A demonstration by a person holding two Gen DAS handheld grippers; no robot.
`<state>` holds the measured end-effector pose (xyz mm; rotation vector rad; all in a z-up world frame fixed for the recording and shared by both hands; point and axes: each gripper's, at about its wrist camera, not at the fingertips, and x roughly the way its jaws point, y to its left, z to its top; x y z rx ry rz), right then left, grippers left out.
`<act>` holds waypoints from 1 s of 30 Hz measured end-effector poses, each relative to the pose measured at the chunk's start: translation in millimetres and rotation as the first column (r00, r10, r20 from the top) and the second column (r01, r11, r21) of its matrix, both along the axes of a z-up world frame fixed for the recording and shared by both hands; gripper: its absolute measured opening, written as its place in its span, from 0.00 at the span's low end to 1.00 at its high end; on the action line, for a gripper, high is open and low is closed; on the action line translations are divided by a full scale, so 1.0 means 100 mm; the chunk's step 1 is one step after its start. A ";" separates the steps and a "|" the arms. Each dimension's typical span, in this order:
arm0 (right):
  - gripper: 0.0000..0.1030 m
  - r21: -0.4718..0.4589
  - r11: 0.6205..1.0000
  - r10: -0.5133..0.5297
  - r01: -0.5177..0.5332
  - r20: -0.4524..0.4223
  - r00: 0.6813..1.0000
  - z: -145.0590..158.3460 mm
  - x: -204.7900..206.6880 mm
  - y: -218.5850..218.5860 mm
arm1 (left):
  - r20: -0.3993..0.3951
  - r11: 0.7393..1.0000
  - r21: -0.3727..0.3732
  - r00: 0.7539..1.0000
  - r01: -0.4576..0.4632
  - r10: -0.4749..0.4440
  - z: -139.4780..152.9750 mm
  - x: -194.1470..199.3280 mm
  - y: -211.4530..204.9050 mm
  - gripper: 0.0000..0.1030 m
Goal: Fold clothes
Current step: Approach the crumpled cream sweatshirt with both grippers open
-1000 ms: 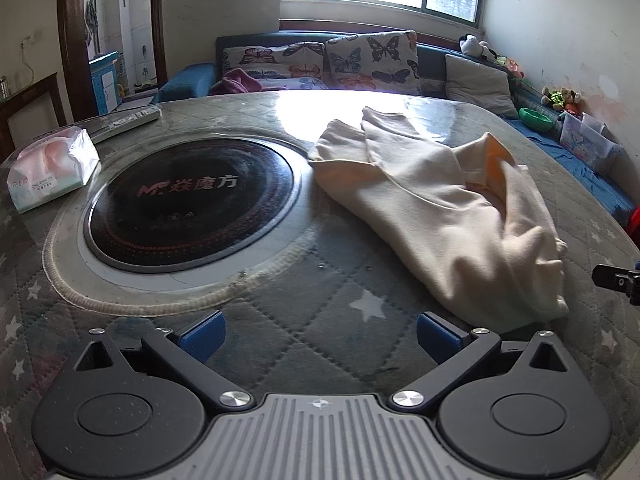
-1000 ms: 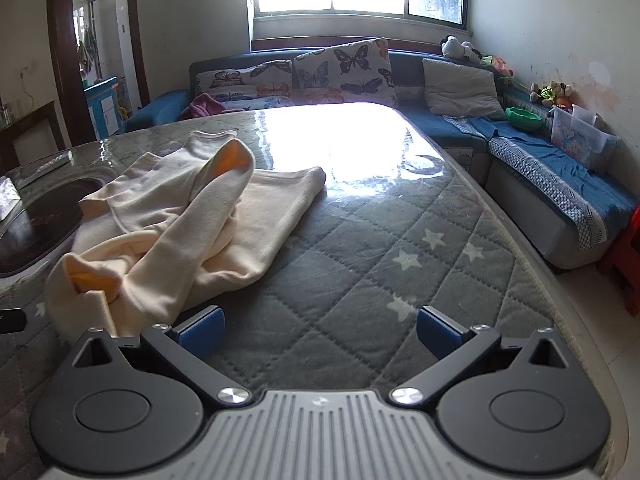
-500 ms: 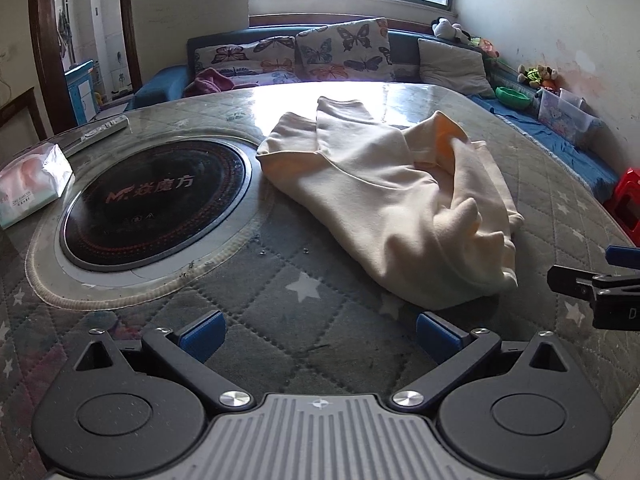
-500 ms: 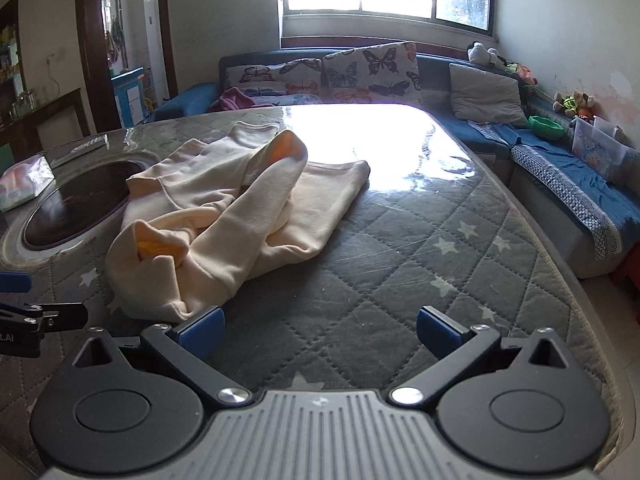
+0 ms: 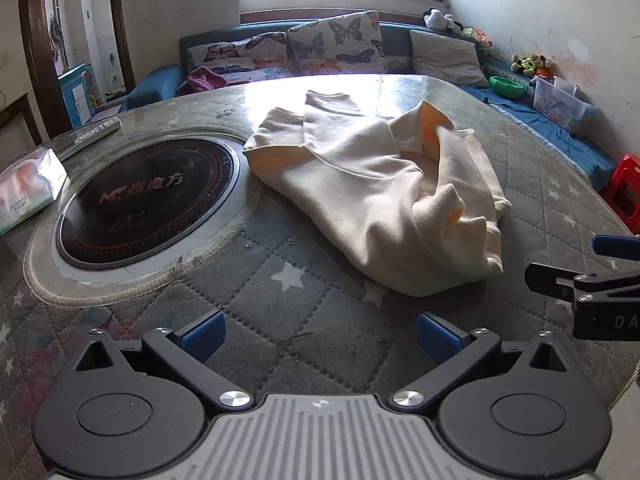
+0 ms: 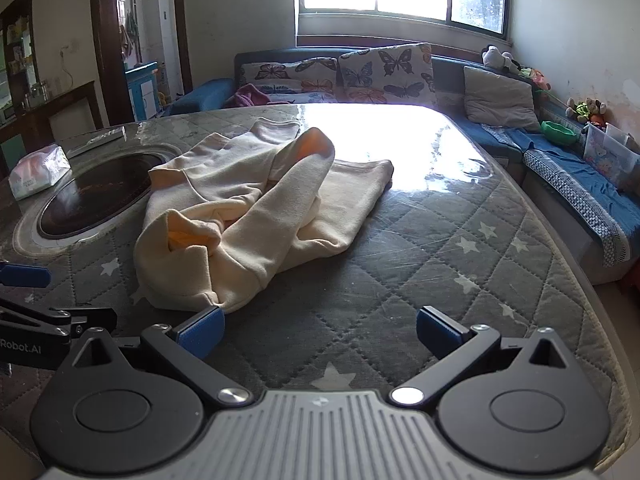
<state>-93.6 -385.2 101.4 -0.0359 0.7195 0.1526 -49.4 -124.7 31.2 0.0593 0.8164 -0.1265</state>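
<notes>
Garment (image 5: 372, 184): cream sweatshirt, crumpled in a loose heap on the tabletop (image 5: 304, 332), just right of the hob; orange lining shows inside its folds.
Tabletop: round, covered by a grey quilted cloth with white stars under a clear sheet.
Left gripper (image 5: 318, 332): fingers spread wide, nothing between them; hovers over bare cloth near the garment's near edge, not touching it.
Right gripper (image 6: 320, 332): fingers likewise apart and empty; its left blue pad (image 6: 200, 330) sits just beside the garment's hem, contact unclear.
Hob (image 5: 144, 196): dark round plate set into the tabletop, with a printed logo.
Tissue pack (image 5: 28, 188): on the tabletop left of the hob.
Remote (image 5: 92, 134): beyond the hob, near the far rim.
Sofa (image 6: 400, 76): behind the tabletop, with butterfly cushions, below the window.
</notes>
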 end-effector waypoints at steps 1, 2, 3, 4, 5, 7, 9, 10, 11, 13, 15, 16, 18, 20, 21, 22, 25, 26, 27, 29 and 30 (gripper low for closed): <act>1.00 0.001 1.000 0.002 -0.002 0.003 1.000 0.00 -0.01 0.01 | 0.002 1.000 0.002 1.000 0.001 -0.001 0.00 -0.01 -0.01 1.00; 1.00 0.002 1.000 0.004 -0.004 0.006 1.000 0.01 -0.03 0.01 | 0.003 1.000 0.004 1.000 0.001 -0.001 0.01 -0.02 -0.01 1.00; 1.00 0.003 1.000 0.004 -0.004 0.010 1.000 0.02 -0.04 0.01 | 0.005 1.000 0.005 1.000 0.002 -0.002 0.01 -0.03 -0.02 1.00; 1.00 0.004 1.000 0.006 -0.006 0.013 1.000 0.02 -0.05 0.01 | 0.007 1.000 0.007 1.000 0.003 -0.003 0.02 -0.04 -0.03 1.00; 1.00 0.005 1.000 0.007 -0.007 0.015 1.000 0.03 -0.06 0.02 | 0.009 1.000 0.008 1.000 0.004 -0.004 0.02 -0.06 -0.03 1.00; 1.00 0.009 1.000 0.009 -0.009 0.020 1.000 0.03 -0.09 0.02 | 0.013 1.000 0.012 1.000 0.004 -0.004 0.04 -0.10 -0.05 1.00; 1.00 0.009 1.000 0.010 -0.010 0.027 1.000 0.04 -0.13 0.01 | 0.017 1.000 0.016 1.000 0.003 -0.003 0.05 -0.13 -0.06 1.00; 1.00 0.009 1.000 0.011 -0.011 0.029 1.000 0.05 -0.16 0.01 | 0.020 1.000 0.018 1.000 0.003 -0.004 0.06 -0.15 -0.06 1.00; 1.00 0.010 1.000 0.012 -0.012 0.032 0.999 0.05 -0.18 0.02 | 0.023 1.000 0.021 1.000 0.003 -0.004 0.07 -0.17 -0.07 1.00; 1.00 0.012 1.000 0.015 -0.015 0.036 0.999 0.05 -0.22 0.02 | 0.030 1.000 0.025 1.000 0.003 -0.003 0.08 -0.22 -0.08 1.00; 1.00 0.014 1.000 0.017 -0.018 0.040 0.999 0.05 -0.25 0.02 | 0.036 1.000 0.028 0.999 0.004 -0.005 0.10 -0.27 -0.10 1.00; 1.00 0.016 1.000 0.019 -0.019 0.042 0.999 0.05 -0.27 0.02 | 0.039 1.000 0.029 0.999 0.004 -0.006 0.10 -0.29 -0.11 1.00; 1.00 0.018 1.000 0.021 -0.022 0.045 0.999 0.06 -0.31 0.02 | 0.044 1.000 0.030 0.999 0.005 -0.007 0.12 -0.33 -0.12 1.00; 1.00 0.018 0.999 0.026 -0.027 0.052 0.998 0.07 -0.34 0.03 | 0.047 0.999 0.032 0.999 0.004 -0.006 0.13 -0.36 -0.13 1.00; 1.00 0.019 0.999 0.029 -0.030 0.054 0.998 0.07 -0.36 0.04 | 0.048 0.999 0.033 0.999 0.002 -0.004 0.13 -0.37 -0.14 1.00; 1.00 0.018 0.999 0.030 -0.031 0.056 0.998 0.07 -0.36 0.04 | 0.049 0.999 0.035 0.999 0.000 -0.002 0.13 -0.38 -0.14 1.00; 1.00 0.018 0.999 0.031 -0.032 0.059 0.998 0.08 -0.38 0.04 | 0.052 0.999 0.034 0.999 -0.005 0.003 0.13 -0.41 -0.14 1.00; 1.00 0.018 0.999 0.031 -0.032 0.059 0.998 0.08 -0.39 0.04 | 0.053 0.999 0.033 0.999 -0.006 0.004 0.14 -0.42 -0.14 1.00; 1.00 0.019 0.999 0.031 -0.032 0.060 0.998 0.08 -0.40 0.04 | 0.054 0.999 0.034 0.999 -0.006 0.004 0.14 -0.42 -0.14 1.00; 1.00 0.018 0.999 0.032 -0.033 0.059 0.998 0.07 -0.39 0.04 | 0.054 0.999 0.035 0.999 -0.007 0.005 0.13 -0.43 -0.14 1.00; 1.00 0.018 0.999 0.032 -0.033 0.058 0.998 0.07 -0.40 0.04 | 0.053 0.999 0.035 0.999 -0.008 0.006 0.13 -0.43 -0.14 1.00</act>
